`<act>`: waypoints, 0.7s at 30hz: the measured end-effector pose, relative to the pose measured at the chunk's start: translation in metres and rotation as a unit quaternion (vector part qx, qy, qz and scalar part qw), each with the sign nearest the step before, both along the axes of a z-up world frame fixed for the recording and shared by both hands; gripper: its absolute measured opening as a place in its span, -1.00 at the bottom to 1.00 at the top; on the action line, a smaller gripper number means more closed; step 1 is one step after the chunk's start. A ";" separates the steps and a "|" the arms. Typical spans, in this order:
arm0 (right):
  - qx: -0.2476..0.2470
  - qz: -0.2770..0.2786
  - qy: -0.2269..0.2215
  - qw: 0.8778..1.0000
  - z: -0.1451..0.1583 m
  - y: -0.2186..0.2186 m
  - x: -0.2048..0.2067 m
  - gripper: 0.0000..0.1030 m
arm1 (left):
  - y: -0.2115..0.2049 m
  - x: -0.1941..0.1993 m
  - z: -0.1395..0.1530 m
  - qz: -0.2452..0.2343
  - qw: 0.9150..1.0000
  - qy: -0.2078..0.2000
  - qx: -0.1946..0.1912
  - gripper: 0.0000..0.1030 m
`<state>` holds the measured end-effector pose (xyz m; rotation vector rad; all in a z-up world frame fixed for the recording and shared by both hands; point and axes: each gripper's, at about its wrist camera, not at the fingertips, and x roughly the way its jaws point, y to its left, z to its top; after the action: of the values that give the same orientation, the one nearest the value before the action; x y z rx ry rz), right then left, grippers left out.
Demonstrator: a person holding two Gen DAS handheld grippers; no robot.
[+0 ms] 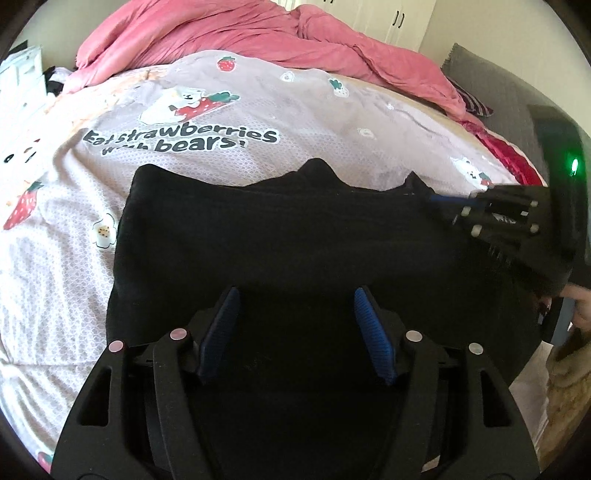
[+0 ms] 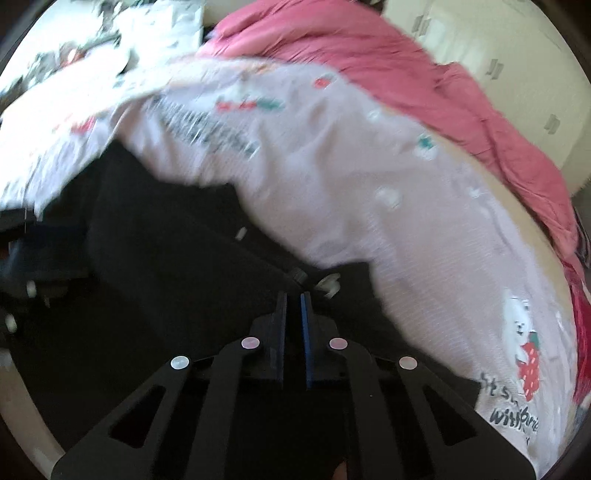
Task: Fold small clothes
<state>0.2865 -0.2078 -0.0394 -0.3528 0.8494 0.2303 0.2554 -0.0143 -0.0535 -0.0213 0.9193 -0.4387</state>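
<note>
On the strawberry-print bedspread (image 1: 303,110) the black garment (image 1: 280,236) lies spread flat, filling the middle of my left view, with the pink duvet (image 1: 258,33) heaped beyond at twelve o'clock. My left gripper (image 1: 295,306) hangs over the cloth with its blue pads well apart and nothing pinched between them. My right gripper (image 2: 293,306), coming in at three o'clock in that left view, has its pads nearly together; whether cloth is caught I cannot tell. I judge a fold is being set up. Next, both need an edge pinched before lifting across.
</note>
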 end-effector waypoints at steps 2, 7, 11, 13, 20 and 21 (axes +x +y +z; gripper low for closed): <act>0.001 -0.011 -0.006 1.000 0.002 0.000 0.006 -0.88 | 0.000 0.000 0.000 0.001 1.000 -0.001 0.000 0.10; -0.015 -0.035 0.008 0.999 -0.021 0.001 0.017 -0.47 | 0.001 0.003 -0.002 0.002 1.000 -0.002 -0.001 0.11; 0.045 -0.113 -0.020 0.992 -0.003 -0.032 0.003 -0.18 | 0.003 0.004 -0.002 0.011 1.000 -0.004 -0.004 0.11; 0.070 -0.142 -0.038 0.987 0.010 -0.049 -0.015 -0.17 | 0.006 0.004 0.001 0.018 1.000 -0.004 -0.011 0.18; 0.147 -0.190 -0.022 0.970 0.014 -0.089 -0.092 -0.07 | -0.003 -0.018 0.009 -0.004 0.999 -0.034 -0.026 0.42; 0.144 -0.194 -0.014 0.970 0.009 -0.091 -0.101 -0.07 | -0.005 -0.021 0.004 -0.005 1.000 -0.025 -0.017 0.42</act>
<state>0.1851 -0.2984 -0.0307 0.0849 0.8261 -0.0169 0.2344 -0.0194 -0.0497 -0.0377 0.8636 -0.4621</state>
